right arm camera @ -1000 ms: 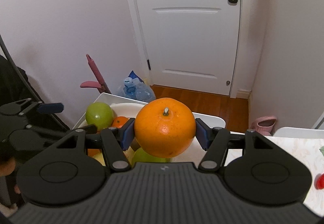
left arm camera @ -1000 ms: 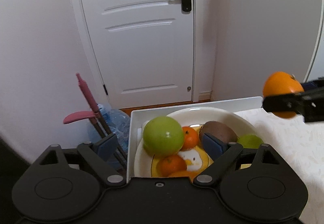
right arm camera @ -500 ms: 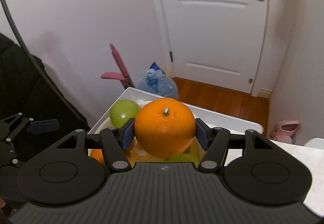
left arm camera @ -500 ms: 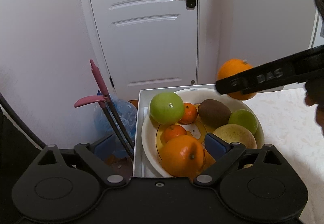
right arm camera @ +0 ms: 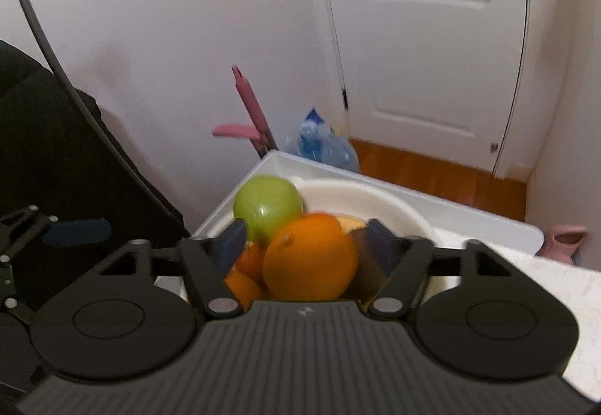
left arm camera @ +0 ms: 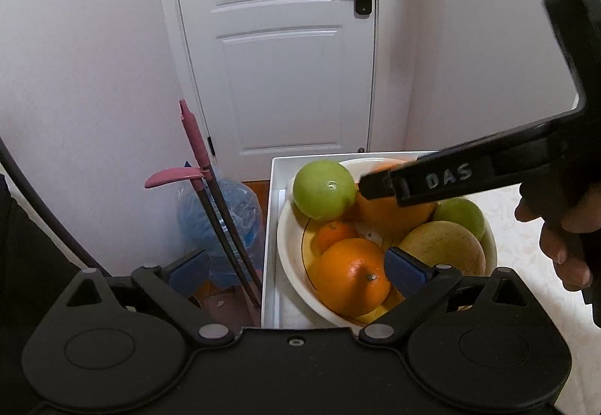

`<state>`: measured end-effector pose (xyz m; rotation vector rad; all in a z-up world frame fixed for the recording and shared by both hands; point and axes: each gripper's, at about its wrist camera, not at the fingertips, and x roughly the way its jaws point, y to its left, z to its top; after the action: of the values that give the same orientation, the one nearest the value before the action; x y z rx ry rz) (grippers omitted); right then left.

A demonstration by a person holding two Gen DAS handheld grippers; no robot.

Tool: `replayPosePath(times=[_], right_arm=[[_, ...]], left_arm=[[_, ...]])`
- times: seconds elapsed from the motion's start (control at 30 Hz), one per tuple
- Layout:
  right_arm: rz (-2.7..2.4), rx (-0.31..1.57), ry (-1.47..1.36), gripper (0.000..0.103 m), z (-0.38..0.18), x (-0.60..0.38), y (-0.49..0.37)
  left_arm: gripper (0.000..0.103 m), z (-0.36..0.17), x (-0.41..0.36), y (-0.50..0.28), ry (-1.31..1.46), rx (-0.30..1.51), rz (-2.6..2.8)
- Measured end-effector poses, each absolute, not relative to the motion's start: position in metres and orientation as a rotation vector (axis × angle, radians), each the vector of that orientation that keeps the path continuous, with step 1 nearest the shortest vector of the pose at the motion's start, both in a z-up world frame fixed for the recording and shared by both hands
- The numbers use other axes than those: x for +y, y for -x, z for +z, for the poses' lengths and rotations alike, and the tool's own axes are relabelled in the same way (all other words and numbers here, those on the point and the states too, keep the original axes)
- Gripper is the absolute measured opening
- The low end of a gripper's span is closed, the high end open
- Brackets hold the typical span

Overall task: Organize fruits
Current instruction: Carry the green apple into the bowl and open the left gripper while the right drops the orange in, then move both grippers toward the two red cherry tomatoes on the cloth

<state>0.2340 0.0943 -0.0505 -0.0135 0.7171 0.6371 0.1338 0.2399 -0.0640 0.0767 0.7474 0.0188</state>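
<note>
A cream bowl (left arm camera: 490, 246) in a white tray (left arm camera: 272, 227) holds a green apple (left arm camera: 323, 189), several oranges, a small tangerine (left arm camera: 332, 233), a yellow fruit (left arm camera: 443, 246) and a second green fruit (left arm camera: 460, 214). My right gripper (right arm camera: 304, 240) is over the bowl with its jaws spread; the big orange (right arm camera: 310, 261) sits between them, dropped among the fruit and clear of the pads. It shows in the left wrist view too, under the right gripper's finger (left arm camera: 432, 178). My left gripper (left arm camera: 296, 268) is open and empty at the bowl's near left edge.
A pink-handled mop (left arm camera: 195, 141) and a blue water bottle (left arm camera: 229, 216) stand on the floor left of the tray. A white door (left arm camera: 281, 39) is behind. The patterned tablecloth (left arm camera: 526, 246) lies to the right. A dark chair (right arm camera: 56, 152) is at the left.
My right gripper moved down over the bowl and opened, letting the big orange drop among the fruit. The left gripper pulled back slightly, still open.
</note>
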Motion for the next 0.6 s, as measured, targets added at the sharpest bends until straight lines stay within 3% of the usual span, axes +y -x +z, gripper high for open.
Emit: replayPosePath(times=[0.6], right_arm=[[0.538, 0.701, -0.021, 0.103, -0.025, 0.069, -0.208]], left_arm=[[0.101, -0.055, 0.234, -0.127, -0.079, 0.746, 0.014]])
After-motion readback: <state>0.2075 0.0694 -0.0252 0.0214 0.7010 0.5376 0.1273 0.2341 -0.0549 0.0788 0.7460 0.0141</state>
